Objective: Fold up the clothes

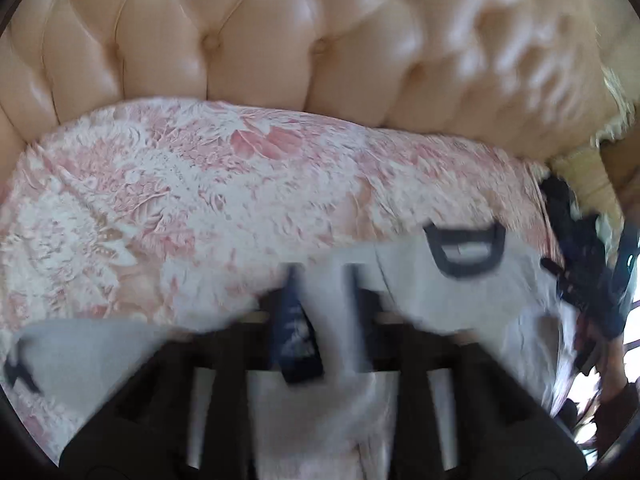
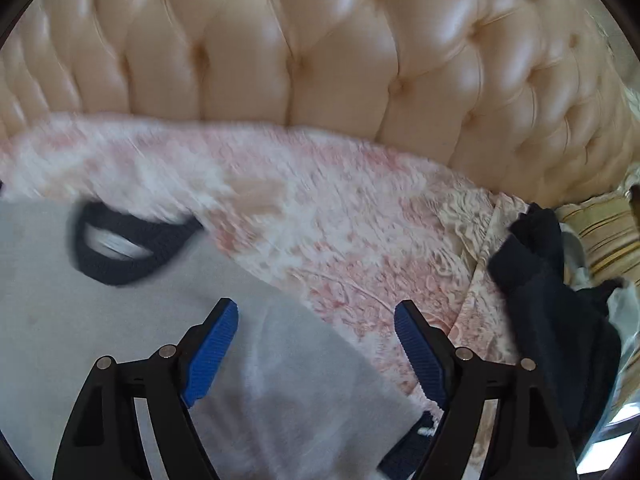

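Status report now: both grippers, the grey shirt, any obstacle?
Right gripper open above grey shirt. Left gripper blurred, jaws apart, shirt between. Shirt flat on pink blanket. Dark clothes to the right, apart.

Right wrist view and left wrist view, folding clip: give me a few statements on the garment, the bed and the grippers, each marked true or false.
1. The light grey sweater with a navy ribbed collar lies on the pink and white floral bedspread. True.
2. The right gripper is clamped on the sweater. False: its blue pads stand wide apart with nothing pinched between them.
3. A cream tufted leather headboard stands behind the bedspread. True.
4. The dark navy garment is spread flat on top of the grey sweater. False: it lies crumpled apart at the bed's right edge.
5. The left gripper hangs over bare bedspread. False: grey sweater fabric lies under it.
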A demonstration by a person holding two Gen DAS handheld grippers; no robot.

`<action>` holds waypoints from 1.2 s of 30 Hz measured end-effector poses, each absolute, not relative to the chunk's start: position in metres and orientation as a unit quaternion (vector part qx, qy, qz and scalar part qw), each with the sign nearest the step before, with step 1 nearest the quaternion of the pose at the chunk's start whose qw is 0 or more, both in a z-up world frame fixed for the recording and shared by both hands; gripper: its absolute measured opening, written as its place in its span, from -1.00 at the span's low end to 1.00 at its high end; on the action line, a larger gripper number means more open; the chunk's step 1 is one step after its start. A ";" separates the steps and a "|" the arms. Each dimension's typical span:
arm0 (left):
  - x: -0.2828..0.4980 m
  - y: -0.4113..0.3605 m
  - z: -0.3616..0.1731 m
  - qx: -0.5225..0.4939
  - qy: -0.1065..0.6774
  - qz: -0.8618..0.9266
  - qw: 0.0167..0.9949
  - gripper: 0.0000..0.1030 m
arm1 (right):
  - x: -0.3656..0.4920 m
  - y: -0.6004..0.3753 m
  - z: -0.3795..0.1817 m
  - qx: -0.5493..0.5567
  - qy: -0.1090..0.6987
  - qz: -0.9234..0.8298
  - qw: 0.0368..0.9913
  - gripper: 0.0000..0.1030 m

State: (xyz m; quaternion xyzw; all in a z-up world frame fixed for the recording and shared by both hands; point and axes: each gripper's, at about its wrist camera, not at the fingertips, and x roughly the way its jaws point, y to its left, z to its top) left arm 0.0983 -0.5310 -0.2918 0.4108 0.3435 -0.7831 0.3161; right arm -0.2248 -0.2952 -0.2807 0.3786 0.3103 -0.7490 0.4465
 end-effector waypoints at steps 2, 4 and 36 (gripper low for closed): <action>0.104 -0.511 -0.286 0.402 0.313 -0.791 0.338 0.24 | -0.213 -0.289 -0.276 0.373 0.308 -0.745 0.459 0.60; 0.116 -0.506 -0.287 0.399 0.292 -0.786 0.372 0.24 | -0.205 -0.282 -0.278 0.375 0.304 -0.742 0.466 0.60; 0.312 -0.569 -0.311 0.458 0.230 -0.781 0.356 -0.28 | -0.083 -0.442 -0.293 0.564 0.145 -0.506 0.636 0.60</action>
